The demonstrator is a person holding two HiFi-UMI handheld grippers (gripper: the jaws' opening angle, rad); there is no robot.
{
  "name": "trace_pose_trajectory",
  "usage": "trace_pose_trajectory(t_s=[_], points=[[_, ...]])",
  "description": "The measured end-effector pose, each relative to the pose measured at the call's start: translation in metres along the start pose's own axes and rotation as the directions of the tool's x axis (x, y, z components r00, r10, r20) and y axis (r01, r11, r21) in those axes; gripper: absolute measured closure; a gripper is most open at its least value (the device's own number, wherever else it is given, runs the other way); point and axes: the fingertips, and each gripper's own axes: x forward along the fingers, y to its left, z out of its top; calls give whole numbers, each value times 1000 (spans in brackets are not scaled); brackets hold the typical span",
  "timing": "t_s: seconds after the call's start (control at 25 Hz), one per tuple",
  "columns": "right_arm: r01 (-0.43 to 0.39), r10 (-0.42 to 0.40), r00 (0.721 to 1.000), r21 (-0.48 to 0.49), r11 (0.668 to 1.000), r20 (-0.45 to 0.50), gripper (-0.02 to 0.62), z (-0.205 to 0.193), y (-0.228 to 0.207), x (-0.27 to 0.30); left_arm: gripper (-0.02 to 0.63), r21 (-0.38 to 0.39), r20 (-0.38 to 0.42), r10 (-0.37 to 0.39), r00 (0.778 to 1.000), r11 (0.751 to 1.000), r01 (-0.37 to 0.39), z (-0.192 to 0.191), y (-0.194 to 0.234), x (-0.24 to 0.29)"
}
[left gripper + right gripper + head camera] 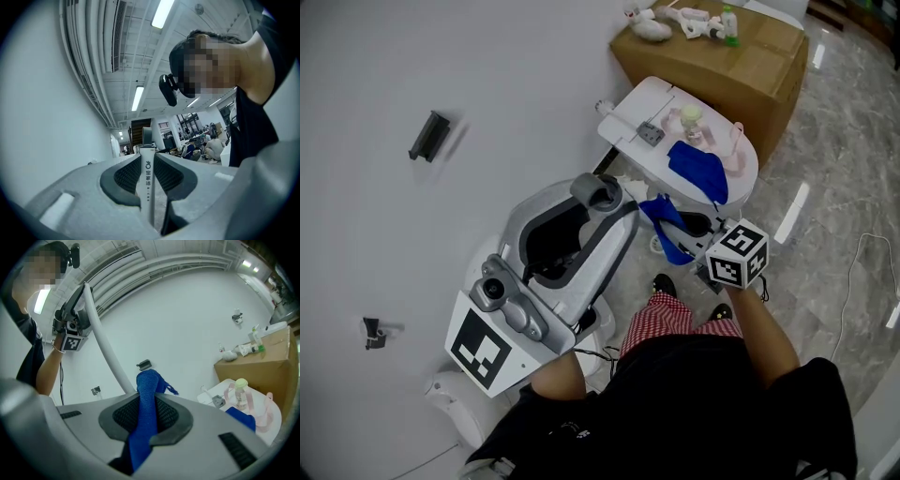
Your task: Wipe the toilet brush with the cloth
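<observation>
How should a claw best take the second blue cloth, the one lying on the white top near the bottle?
Probably pinch the near edge of the spare blue cloth, where it seems to reach the rim of the white top, coming from the person's side. That edge looks loose and free, while the bottle and the pink item crowd its far side.

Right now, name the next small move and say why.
Probably press the blue cloth, clamped in the right tongs, against the white brush handle held by the left tongs: cloth and handle sit close, and whether they touch is unclear.
</observation>
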Motion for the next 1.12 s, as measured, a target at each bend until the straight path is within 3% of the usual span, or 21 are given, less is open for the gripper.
trace_pose_trajectory(t_s=[0.84,1.12], points=[[14,-15,993,-5,1000,-114,531,-39,-9,4,517,7,17,-21,1000,1000,21,11,-7,8],[125,-123,991,34,992,-55,531,-21,-26,-18,517,5,-14,8,1000,1000,-8,-4,0,8]])
